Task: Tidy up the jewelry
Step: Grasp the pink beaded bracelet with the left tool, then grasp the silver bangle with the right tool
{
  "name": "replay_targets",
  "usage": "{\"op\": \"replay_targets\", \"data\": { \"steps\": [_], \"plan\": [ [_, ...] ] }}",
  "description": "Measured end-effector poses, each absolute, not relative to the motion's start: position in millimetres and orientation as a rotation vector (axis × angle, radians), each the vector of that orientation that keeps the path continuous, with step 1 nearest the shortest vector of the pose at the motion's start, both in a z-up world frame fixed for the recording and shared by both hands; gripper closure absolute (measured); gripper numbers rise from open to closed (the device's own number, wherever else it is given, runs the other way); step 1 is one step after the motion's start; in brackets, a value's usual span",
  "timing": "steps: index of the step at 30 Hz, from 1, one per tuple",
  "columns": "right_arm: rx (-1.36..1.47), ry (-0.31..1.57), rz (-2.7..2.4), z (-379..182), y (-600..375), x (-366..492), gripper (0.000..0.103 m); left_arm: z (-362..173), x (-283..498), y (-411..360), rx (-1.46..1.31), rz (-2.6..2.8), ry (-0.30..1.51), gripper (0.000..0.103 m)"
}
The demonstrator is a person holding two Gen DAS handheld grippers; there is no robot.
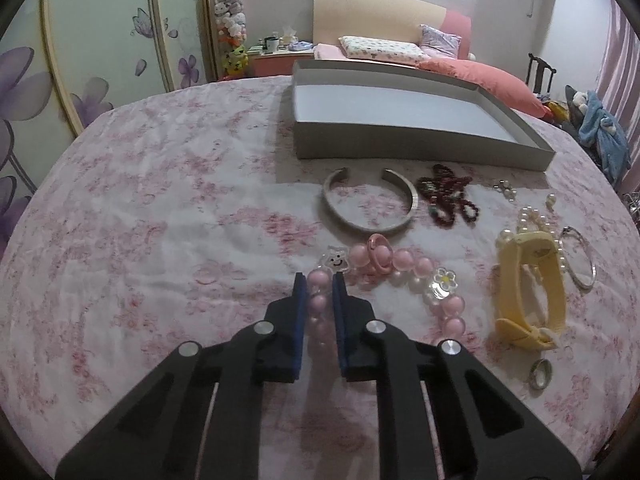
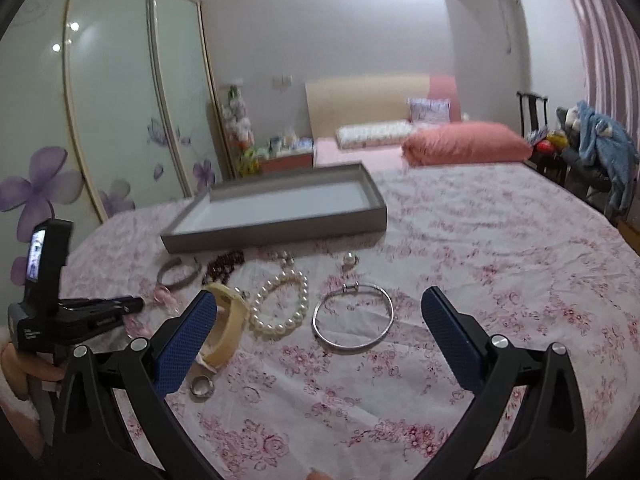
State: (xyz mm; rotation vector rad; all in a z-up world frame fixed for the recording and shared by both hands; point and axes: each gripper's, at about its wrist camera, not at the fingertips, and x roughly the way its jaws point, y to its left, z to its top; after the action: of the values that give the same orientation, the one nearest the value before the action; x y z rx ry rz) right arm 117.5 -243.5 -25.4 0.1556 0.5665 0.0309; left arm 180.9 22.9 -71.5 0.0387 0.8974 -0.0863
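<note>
My left gripper (image 1: 319, 280) is shut on a pink bead bracelet (image 1: 404, 262) with clear charms, which lies on the floral cloth. Beyond it lie a silver cuff (image 1: 372, 204), a dark red bead string (image 1: 448, 196), a yellow band (image 1: 528, 288), a pearl bracelet (image 2: 282, 304), a thin silver bangle (image 2: 352, 316) and a ring (image 2: 202, 386). An empty grey tray (image 1: 400, 140) sits at the back; it also shows in the right wrist view (image 2: 280, 224). My right gripper (image 2: 318, 316) is open and empty, above the bangle.
The table (image 2: 500, 260) is covered with a pink floral cloth. Pearl earrings (image 1: 506, 188) lie near the tray's right corner. The left gripper's body (image 2: 80, 308) shows at the left of the right wrist view. A bed, wardrobe and chair stand behind.
</note>
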Motion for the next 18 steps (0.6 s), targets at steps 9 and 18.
{"op": "replay_targets", "data": {
  "steps": [9,18],
  "plan": [
    [0.092,0.839,0.014,-52.4,-254.5,169.2,0.002,-69.1,185.9,75.4,0.005,0.036,0.899,0.089],
    [0.014,0.976,0.03,-77.4,-246.9,201.0,0.012,-68.3,181.0,83.9,0.001,0.032,0.895,0.089]
  ]
}}
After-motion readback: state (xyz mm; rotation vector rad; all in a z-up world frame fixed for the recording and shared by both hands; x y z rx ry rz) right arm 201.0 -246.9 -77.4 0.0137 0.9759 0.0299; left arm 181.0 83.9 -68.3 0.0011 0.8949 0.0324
